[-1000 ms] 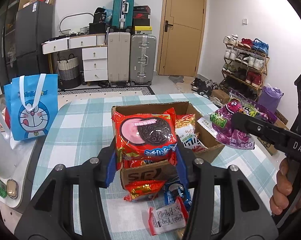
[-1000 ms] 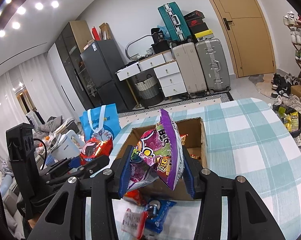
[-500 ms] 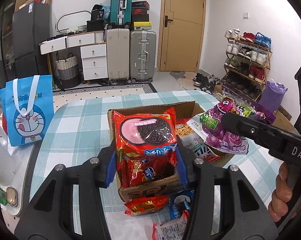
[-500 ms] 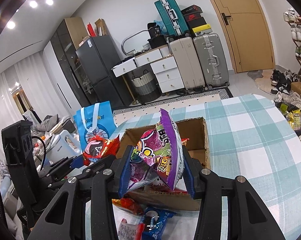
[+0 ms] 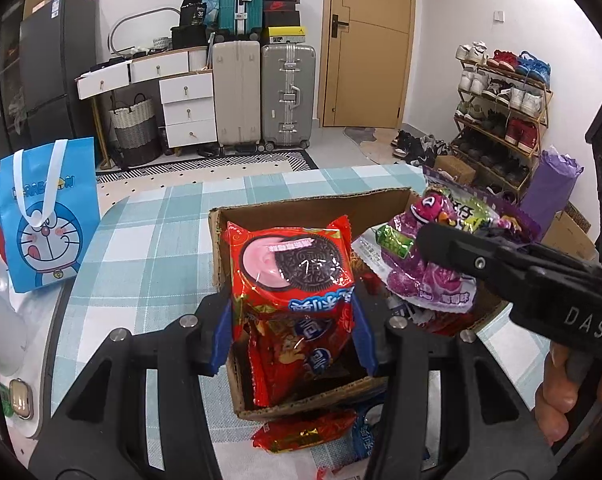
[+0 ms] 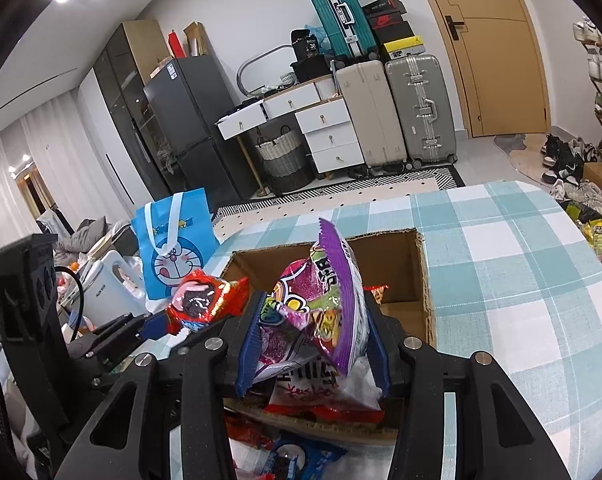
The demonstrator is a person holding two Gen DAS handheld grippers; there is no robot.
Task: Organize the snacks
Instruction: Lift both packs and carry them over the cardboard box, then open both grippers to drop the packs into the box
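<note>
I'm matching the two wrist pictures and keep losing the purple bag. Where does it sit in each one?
Left wrist view: the purple bag is right of centre, over the box's right side, gripped in the right tongs.
Right wrist view: the purple bag is at bottom centre, between the blue pads, in front of the box.
Shared landmark: the blue cartoon bag, left of the box in both.

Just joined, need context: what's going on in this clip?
A person with a gripper in each hand is sorting snacks into a cardboard box on a checked table. The left gripper is shut on a red cookie pack; the right gripper is shut on a purple snack bag. Both packs are held over the open box, not released. More packets lie on the table in front of it.
</note>
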